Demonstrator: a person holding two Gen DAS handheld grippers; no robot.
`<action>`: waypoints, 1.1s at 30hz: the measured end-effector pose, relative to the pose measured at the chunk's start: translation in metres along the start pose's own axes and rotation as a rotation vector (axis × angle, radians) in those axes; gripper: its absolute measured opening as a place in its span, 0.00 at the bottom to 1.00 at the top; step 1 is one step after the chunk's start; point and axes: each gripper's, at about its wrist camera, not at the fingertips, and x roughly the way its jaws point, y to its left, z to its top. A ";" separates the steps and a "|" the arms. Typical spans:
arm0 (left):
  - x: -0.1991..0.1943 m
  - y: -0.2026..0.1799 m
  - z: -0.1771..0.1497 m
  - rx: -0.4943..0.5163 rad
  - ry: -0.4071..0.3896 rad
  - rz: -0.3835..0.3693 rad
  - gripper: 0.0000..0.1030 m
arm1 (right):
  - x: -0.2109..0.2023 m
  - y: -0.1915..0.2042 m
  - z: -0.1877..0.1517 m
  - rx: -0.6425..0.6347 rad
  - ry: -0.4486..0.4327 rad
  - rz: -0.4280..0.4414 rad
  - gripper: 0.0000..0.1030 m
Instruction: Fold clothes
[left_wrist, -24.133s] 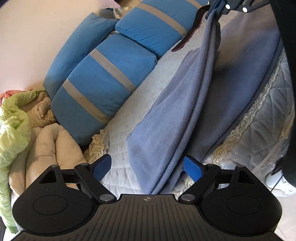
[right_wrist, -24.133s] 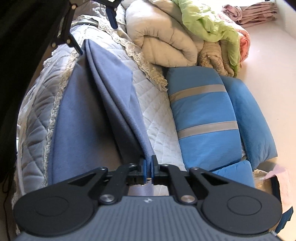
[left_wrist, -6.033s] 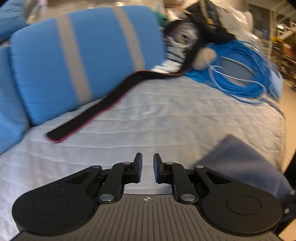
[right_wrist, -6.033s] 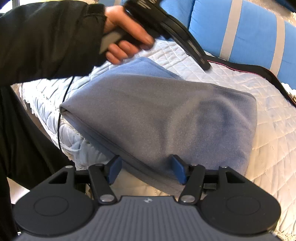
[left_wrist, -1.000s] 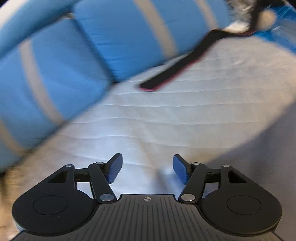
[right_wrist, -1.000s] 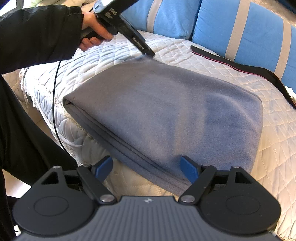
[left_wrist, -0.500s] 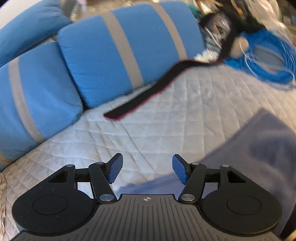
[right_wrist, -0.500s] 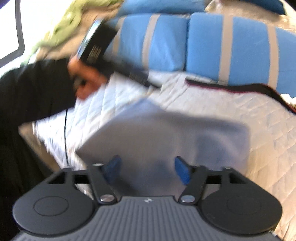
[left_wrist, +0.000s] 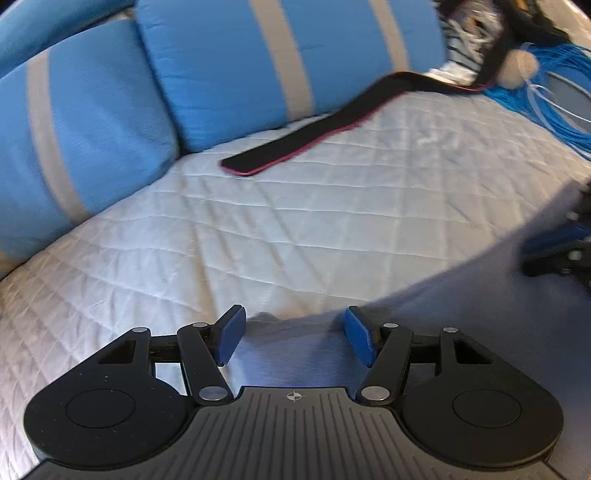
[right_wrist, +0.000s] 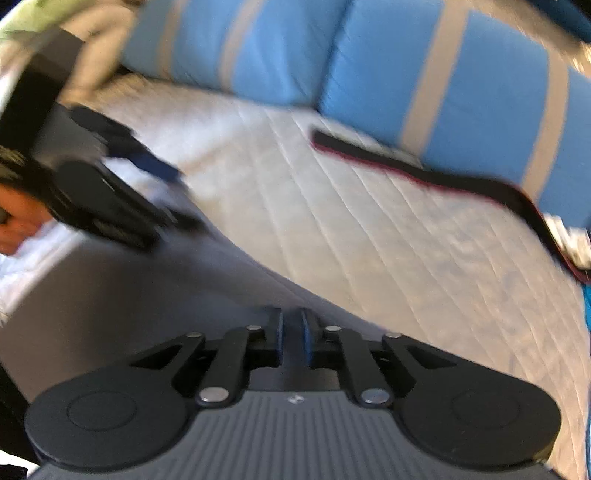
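A folded grey-blue fleece cloth (left_wrist: 461, 295) lies on the white quilted bed (left_wrist: 258, 236). My left gripper (left_wrist: 293, 338) is open, its blue pads straddling the cloth's far edge. In the right wrist view the cloth (right_wrist: 147, 295) fills the lower left. My right gripper (right_wrist: 291, 328) is almost shut over the cloth's far edge; the view is blurred and I cannot see cloth between the pads. The other gripper shows in each view: the right one at the right edge (left_wrist: 561, 251) of the left wrist view, the left one (right_wrist: 110, 199) at the left of the right wrist view.
Blue cushions with grey stripes (left_wrist: 258, 66) line the back of the bed. A black strap with a red edge (left_wrist: 314, 140) lies on the quilt in front of them. A coil of blue cable (left_wrist: 546, 96) and clutter sit at the far right.
The right gripper has gone from open to almost shut and moved down to the cloth's far edge. The left gripper has dropped lower over the cloth edge, still open.
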 end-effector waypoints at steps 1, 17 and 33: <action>0.002 0.002 0.001 -0.010 -0.002 0.027 0.58 | 0.000 -0.003 -0.001 0.006 0.007 -0.003 0.23; -0.014 -0.041 -0.001 0.193 -0.062 -0.192 0.58 | -0.002 -0.014 0.001 0.054 0.031 -0.012 0.24; -0.035 -0.045 -0.009 0.203 -0.108 -0.341 0.56 | -0.006 -0.005 0.001 0.043 -0.009 0.015 0.35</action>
